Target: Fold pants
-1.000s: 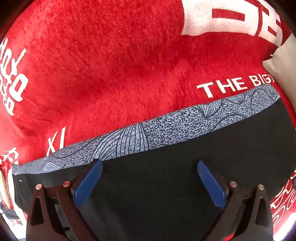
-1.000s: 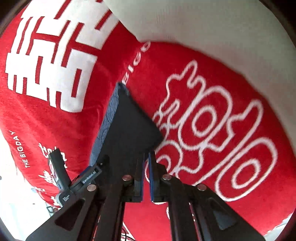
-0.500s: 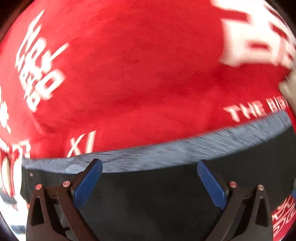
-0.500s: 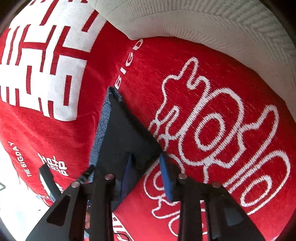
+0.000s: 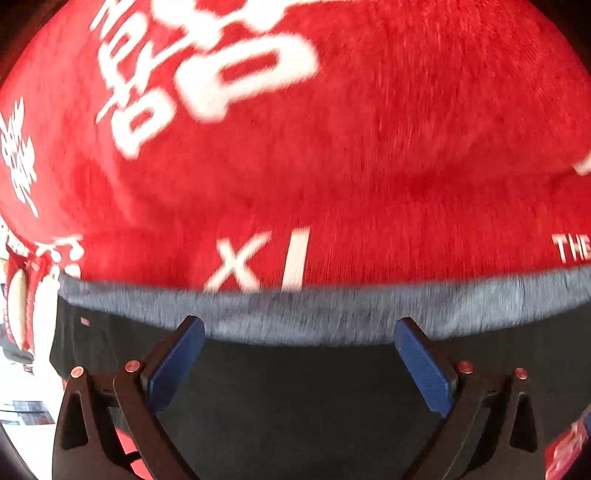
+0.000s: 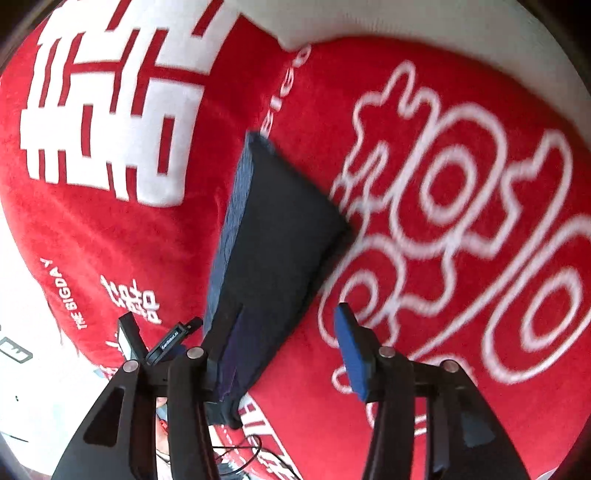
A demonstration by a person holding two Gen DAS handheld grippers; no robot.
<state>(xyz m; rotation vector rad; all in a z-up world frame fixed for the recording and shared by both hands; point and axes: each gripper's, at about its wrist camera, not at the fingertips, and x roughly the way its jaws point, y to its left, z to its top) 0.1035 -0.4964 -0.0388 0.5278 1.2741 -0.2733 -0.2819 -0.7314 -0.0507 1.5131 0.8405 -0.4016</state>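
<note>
1. The pants (image 6: 273, 236) are laid out flat on a red blanket (image 5: 332, 166) with white lettering. They are dark, with a grey-blue patterned band (image 5: 332, 314) along one long edge. In the right wrist view they appear as a narrow, tidy strip, so at least one fold is judged to be already made.

2. The right gripper (image 6: 291, 347) is seen at the near end of the pants with its jaws opening. The left blue pad lies against the cloth edge, the right pad stands clear over the blanket, and nothing is pinched between them. This is read as a release of that end.

3. The left gripper (image 5: 299, 363) is held spread wide above the dark cloth, close to the patterned band, with nothing between its pads. The view is blurred.

4. The step in hand is judged to be the end of one fold. The next move calls for a fresh pinch at one end of the strip, so that it can be carried over to the other end with the edges kept aligned.

5. A pale cushion or pillow (image 6: 406, 22) lies at the far edge of the blanket, well apart from the pants. Thin cables (image 6: 236, 454) lie near the right gripper's base. Nothing rests on the pants themselves.
</note>
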